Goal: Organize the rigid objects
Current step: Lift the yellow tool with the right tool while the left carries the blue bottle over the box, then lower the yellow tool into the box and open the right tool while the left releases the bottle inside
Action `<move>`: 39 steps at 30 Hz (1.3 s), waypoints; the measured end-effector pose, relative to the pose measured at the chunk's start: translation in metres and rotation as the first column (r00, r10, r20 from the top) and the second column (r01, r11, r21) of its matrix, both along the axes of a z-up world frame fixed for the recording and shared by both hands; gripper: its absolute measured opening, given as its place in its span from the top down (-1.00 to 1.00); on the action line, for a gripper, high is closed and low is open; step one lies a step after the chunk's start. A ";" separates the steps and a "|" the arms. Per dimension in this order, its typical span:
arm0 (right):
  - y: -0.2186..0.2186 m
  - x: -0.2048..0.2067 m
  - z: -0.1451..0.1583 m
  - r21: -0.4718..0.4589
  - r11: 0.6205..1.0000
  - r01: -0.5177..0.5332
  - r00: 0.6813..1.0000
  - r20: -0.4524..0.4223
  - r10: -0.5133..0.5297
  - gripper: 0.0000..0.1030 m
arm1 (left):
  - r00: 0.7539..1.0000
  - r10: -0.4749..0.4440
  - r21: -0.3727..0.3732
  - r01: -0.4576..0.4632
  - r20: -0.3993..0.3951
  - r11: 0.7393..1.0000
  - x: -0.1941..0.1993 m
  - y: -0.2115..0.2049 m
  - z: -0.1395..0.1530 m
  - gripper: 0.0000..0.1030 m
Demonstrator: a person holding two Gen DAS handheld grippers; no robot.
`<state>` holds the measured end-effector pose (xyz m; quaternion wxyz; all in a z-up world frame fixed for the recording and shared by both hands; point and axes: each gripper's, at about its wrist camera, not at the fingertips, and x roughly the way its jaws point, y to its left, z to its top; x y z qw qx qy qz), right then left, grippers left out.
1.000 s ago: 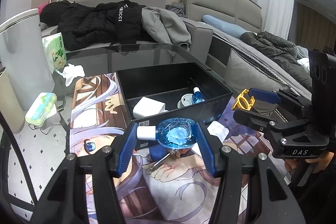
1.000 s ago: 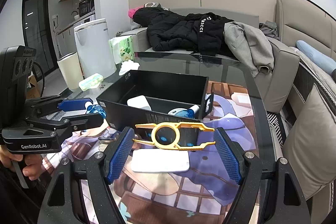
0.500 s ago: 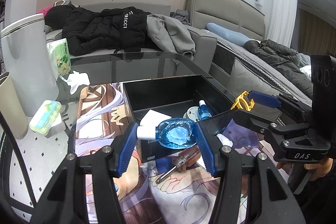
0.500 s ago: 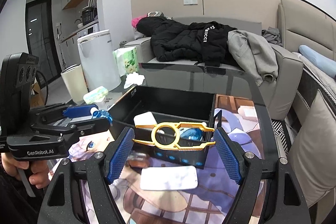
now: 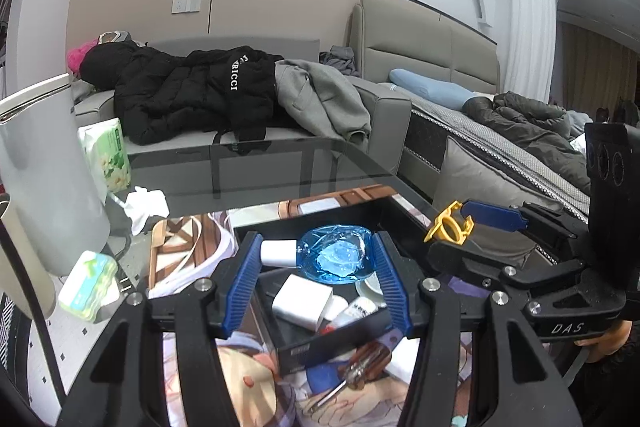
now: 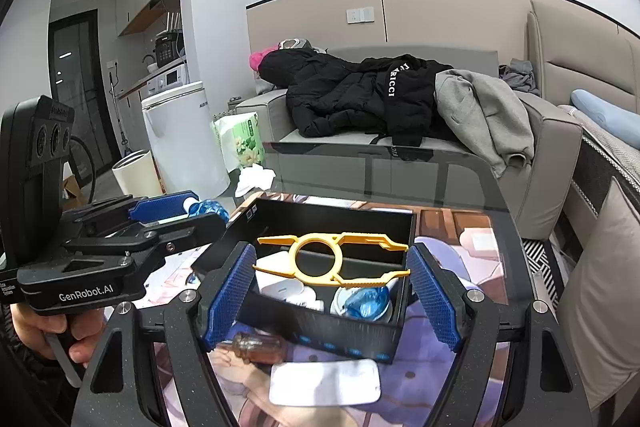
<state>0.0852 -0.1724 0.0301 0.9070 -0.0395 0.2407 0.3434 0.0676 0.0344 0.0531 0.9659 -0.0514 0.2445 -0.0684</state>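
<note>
A: Where are the two things being carried?

B: One blue bottle [image 5: 335, 259] with a white cap lies crosswise between the pads of the left gripper [image 5: 316, 281], clamped, above the black box [image 6: 312, 331]. One yellow plastic tool [image 6: 334, 259] with a ring in its middle spans the right gripper [image 6: 332, 297], its tips against both pads, also over the box.

A: So both grippers are closed on something?

B: Yes, each grips one item. A hand [image 6: 38, 327] shows under the left gripper's handle in the right wrist view.

A: What is inside the box?

B: One white block [image 5: 302, 297], one small tube [image 5: 354, 311] beside it, and a second blue bottle [image 6: 366, 301] on a round white piece. I cannot tell what else; part is hidden.

A: And outside it?

B: One screwdriver [image 5: 360, 367] with an amber handle lies on the picture mat [image 5: 180, 263] just in front of the box, near one flat white card [image 6: 324, 383]. Farther out on the tabletop [image 5: 260, 171]: one green tissue pack [image 5: 108, 155], one crumpled tissue [image 5: 146, 205], one small green box [image 5: 88, 285]. Beyond, a sofa [image 5: 384, 115] holds one black jacket [image 5: 192, 95] and one grey one [image 5: 324, 103].
</note>
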 end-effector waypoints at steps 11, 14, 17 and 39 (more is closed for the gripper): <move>0.004 0.035 0.002 -0.003 1.000 0.017 1.000 -0.003 -0.017 -0.54 | 0.999 -0.028 -0.009 0.028 0.023 1.000 0.036 0.007 -0.009 -0.07; 0.007 0.043 0.000 -0.018 1.000 0.002 1.000 -0.001 -0.002 -0.54 | 0.999 -0.036 -0.006 0.036 0.017 0.999 0.041 0.008 -0.014 -0.08; 0.011 0.049 -0.004 -0.036 0.999 -0.021 1.000 -0.001 0.021 -0.54 | 0.999 -0.030 -0.008 0.030 0.024 1.000 0.043 0.010 -0.016 -0.07; 0.027 0.072 -0.030 -0.066 0.998 -0.015 1.000 -0.010 0.015 -0.54 | 0.998 -0.052 0.029 0.052 0.024 0.998 0.059 -0.001 -0.042 -0.07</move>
